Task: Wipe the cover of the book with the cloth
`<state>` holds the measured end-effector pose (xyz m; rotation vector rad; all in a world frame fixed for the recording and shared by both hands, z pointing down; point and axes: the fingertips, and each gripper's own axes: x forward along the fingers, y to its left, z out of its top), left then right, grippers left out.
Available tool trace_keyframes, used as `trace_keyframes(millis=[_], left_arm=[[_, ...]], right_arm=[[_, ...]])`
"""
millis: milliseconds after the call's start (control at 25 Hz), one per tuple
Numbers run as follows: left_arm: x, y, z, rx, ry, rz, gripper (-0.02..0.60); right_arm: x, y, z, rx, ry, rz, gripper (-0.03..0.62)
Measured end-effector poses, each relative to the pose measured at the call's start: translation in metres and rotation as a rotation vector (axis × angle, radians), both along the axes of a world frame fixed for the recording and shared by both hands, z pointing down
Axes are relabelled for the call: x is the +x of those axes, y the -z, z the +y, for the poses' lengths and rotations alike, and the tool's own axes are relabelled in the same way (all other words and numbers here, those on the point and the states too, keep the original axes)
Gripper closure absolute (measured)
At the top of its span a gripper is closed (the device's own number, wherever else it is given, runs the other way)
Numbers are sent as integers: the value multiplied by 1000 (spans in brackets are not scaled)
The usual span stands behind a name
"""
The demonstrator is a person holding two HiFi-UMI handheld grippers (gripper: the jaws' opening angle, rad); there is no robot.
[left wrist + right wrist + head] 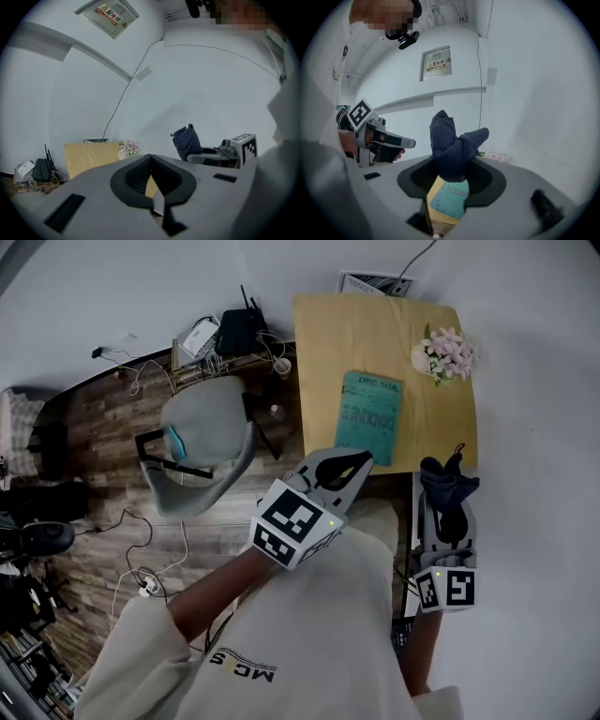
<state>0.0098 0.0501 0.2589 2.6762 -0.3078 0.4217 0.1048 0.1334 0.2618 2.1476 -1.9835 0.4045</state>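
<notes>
A teal book [368,418] lies flat on the yellow table [328,343], near its front edge. In the right gripper view the book [450,199] shows below the jaws. My right gripper [448,476] is shut on a bunched dark blue cloth [446,482], held up by the table's front right corner; the cloth [451,145] sticks up out of the right gripper [452,166]. My left gripper [363,459] hovers over the front edge just before the book. Nothing is between its jaws, and the left gripper [150,159] is shut. The cloth [187,140] is also in the left gripper view.
A bunch of pink and white flowers [443,354] lies at the table's back right corner. A grey chair [202,451] stands left of the table on the wooden floor, with a router [242,332] and cables behind it. White walls bound the table's back and right.
</notes>
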Motion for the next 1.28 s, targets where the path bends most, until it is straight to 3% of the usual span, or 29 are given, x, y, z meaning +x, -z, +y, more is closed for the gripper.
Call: trace_keyframes(millis=[440,880,1040,1280], left_arm=[[-13,-27,-47,-59,77,-51,571],[6,-67,-60,-113,90,-121,571],[17,-76,-64,-124,120,-133,571],[29,-94,-66,-124,140,-178,571]], right_arm=[[17,-29,-49,-91,-2,-81,422],[43,-74,-101,-110,61,-35,422],[55,-105,-115,-150,100,8,422],[74,-148,-137,-209,111,-17,422]])
